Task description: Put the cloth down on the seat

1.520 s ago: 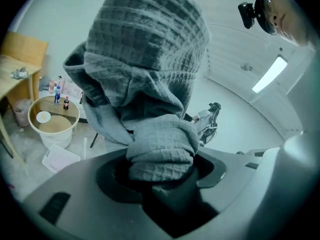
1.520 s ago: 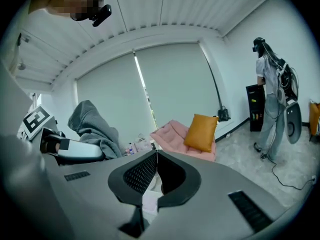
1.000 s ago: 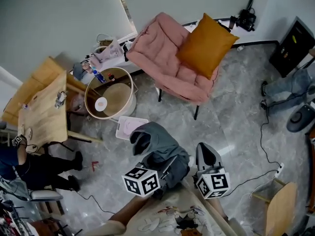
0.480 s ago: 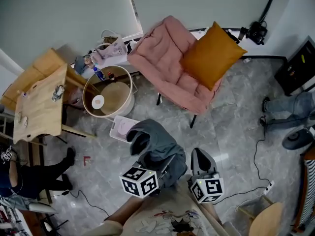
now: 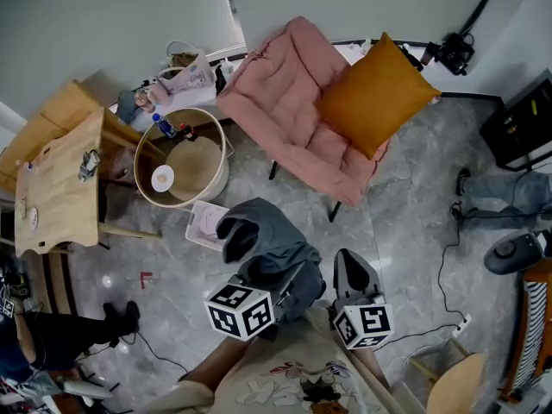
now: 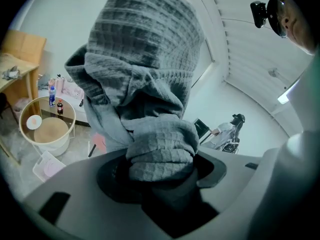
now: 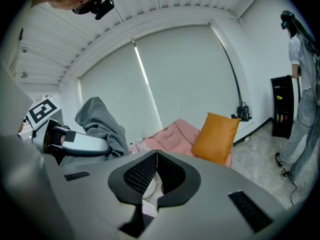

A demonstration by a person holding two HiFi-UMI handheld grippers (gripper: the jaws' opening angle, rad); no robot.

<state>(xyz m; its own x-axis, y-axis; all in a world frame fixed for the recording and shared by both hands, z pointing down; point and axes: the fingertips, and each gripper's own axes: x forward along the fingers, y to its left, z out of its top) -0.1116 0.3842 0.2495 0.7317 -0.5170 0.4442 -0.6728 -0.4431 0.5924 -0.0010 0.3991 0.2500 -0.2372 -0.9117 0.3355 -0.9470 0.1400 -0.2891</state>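
Over grey marble floor (image 5: pixel 405 197), well short of pink padded chair (image 5: pixel 289 115): my L gripper (image 5: pixel 291 285) is clamped on one end of the grey waffle-knit cloth (image 5: pixel 272 248), jaws part-way apart w/ fabric wadded betw. them. End grip prob. leaves the rest free to lay down. R gripper (image 5: pixel 349 270) has jaws together, empty, alongside as spare. Cloth is bunched, long axis fwd from jaws toward chair, free end folded over. Orange square cushion (image 5: pixel 375 93) takes the seat's right side in head view.
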